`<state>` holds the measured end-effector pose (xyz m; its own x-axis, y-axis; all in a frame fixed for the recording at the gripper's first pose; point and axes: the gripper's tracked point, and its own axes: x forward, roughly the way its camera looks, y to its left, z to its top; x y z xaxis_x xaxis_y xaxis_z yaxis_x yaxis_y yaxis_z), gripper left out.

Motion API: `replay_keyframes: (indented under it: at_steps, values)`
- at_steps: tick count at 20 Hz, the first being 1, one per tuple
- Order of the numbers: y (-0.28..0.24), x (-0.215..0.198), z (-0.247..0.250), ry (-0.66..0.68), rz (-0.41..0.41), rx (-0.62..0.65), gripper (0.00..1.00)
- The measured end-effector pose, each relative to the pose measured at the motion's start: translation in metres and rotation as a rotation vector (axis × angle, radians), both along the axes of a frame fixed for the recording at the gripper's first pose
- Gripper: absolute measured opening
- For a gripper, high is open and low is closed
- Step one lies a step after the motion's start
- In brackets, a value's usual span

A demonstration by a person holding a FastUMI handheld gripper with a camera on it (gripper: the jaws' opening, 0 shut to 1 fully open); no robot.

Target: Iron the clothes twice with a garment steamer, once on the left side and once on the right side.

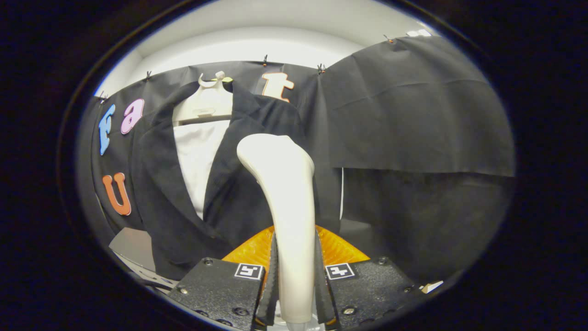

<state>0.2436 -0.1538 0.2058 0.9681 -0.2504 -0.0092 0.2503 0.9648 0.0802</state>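
Steamer [285, 193]: white, upright between the fingers, its head rising just ahead of them against the jacket's right front.
Gripper [296, 280]: both fingers [274, 276] press on the steamer's handle, clamped tight.
Jacket [229, 184]: dark, open at the front, on a pale hanger [206, 103] against the booth wall.
Shirt [197, 156]: white, showing between the jacket's lapels, left of the steamer head.
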Motion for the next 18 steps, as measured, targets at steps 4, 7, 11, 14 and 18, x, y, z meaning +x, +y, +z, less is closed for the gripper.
replay_keyframes:
  at_steps: [4,7,11,14,18]
  values:
    - [0.010,0.028,0.026,-0.011,0.008,-0.020,0.36]
    - [0.020,0.043,0.035,-0.013,0.016,-0.042,0.37]
    - [0.020,0.053,0.024,0.015,-0.003,-0.054,0.36]
    - [0.019,0.052,0.013,0.030,-0.019,-0.066,0.36]
    - [0.021,0.049,-0.010,0.057,-0.024,-0.075,0.37]
